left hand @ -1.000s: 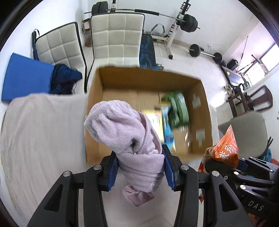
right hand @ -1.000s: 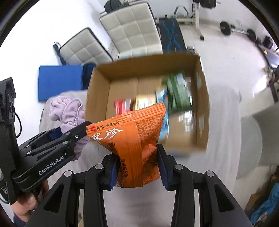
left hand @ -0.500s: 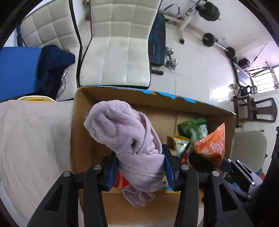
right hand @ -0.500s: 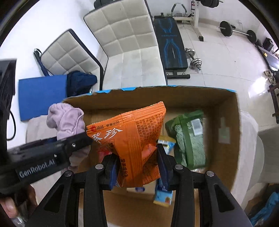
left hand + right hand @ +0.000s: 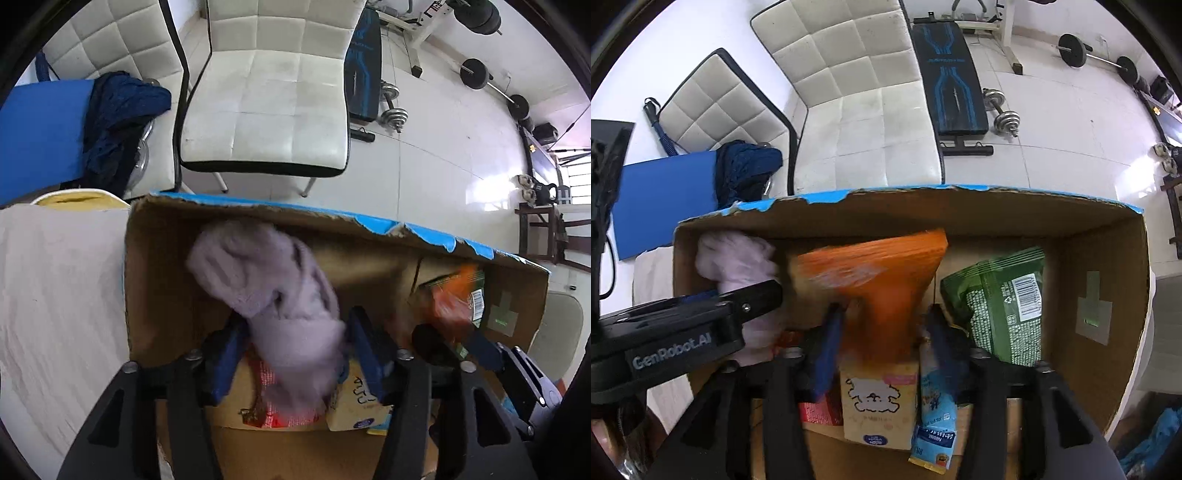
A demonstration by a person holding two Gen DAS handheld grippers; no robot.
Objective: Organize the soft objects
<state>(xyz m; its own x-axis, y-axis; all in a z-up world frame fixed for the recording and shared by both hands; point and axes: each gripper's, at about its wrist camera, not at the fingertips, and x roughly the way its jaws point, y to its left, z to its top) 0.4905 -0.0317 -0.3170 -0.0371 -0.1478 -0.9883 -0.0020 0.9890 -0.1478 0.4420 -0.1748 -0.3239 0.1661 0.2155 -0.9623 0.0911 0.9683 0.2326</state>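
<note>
Grippers spread: left gripper around towel, right gripper around orange packet.

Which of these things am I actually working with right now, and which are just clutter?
In play: lilac towel, orange snack bag, cardboard box.
Lying about: green packet, white chairs, blue mat, dumbbell.

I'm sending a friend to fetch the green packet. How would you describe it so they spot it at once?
Look into the open cardboard box with the torn blue top edge. Toward its right side, a green snack bag leans upright, right of the orange bag. It is the only green item, with a white barcode label on it.
</note>
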